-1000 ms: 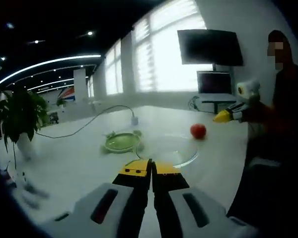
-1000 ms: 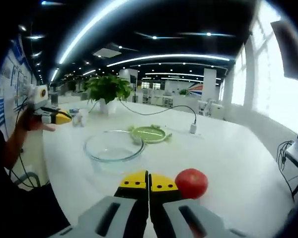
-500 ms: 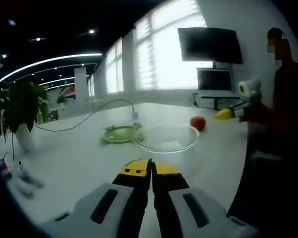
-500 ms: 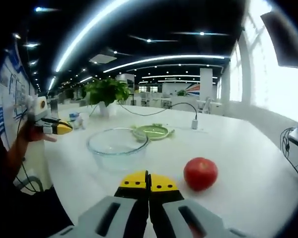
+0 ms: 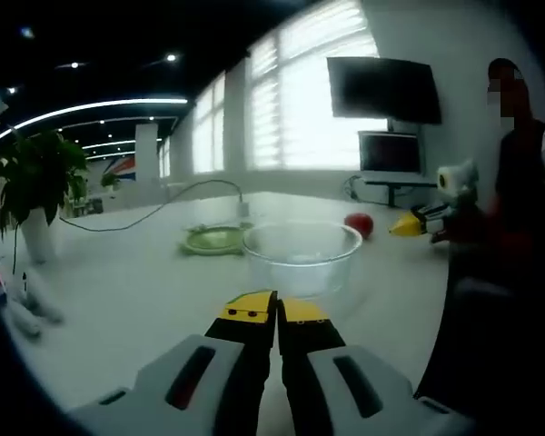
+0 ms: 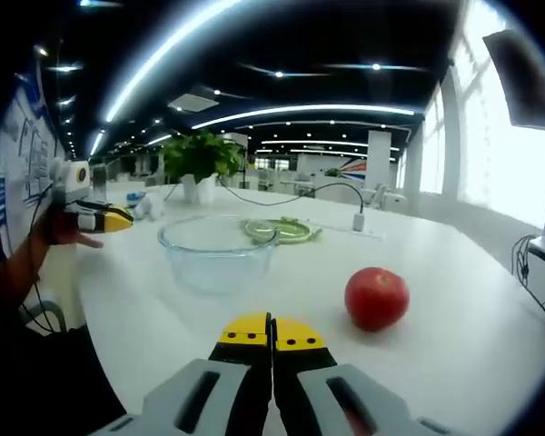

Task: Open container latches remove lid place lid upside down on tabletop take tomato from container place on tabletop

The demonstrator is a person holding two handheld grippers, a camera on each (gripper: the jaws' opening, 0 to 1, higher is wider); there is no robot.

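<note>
A clear glass container stands lidless on the white tabletop, also seen as the glass bowl in the left gripper view. Behind it lies the green lid, the same lid showing left of the bowl from the other side. The red tomato rests on the table right of my right gripper, which is shut and holds nothing. The tomato sits beyond the bowl. My left gripper is shut and empty, low over the table. The right gripper and left gripper appear in each other's views.
A potted plant stands at the table's far side, with small items near it. A cable with a plug trails across the table. A monitor sits under a wall screen. A person holds the grippers.
Both cameras have sunk lower toward the tabletop, so bowl and tomato look nearer and flatter. Both grippers stay shut. Bowl, lid and tomato have not moved.
</note>
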